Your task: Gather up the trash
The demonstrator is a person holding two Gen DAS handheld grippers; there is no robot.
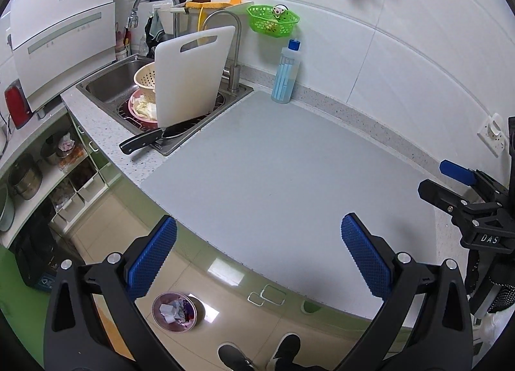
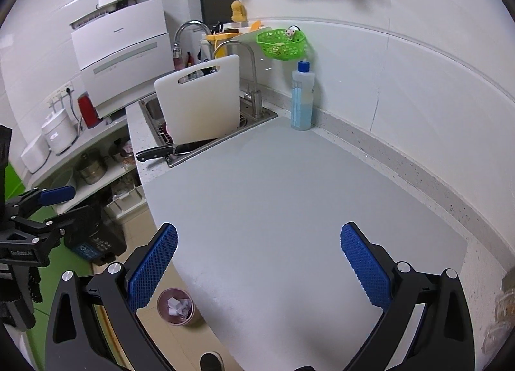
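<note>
A small pink trash bin [image 1: 174, 311] stands on the floor below the counter edge, with crumpled paper scraps inside; it also shows in the right wrist view [image 2: 176, 306]. A grey mat [image 1: 289, 177] covers the counter [image 2: 322, 210]. No loose trash shows on it. My left gripper [image 1: 257, 248] is open and empty, above the counter's front edge. My right gripper [image 2: 257, 252] is open and empty above the mat; it also shows in the left wrist view at the right [image 1: 466, 190]. The left gripper shows at the left edge of the right wrist view [image 2: 48, 206].
A sink [image 1: 128, 87] at the back left holds a white cutting board [image 1: 190, 74], a colander and a black-handled knife [image 1: 141, 142]. A dish-soap bottle [image 1: 286, 73] stands by the wall under a green basket [image 1: 273, 20]. Shelves with pots are at the left. A shoe [image 1: 286, 351] is on the floor.
</note>
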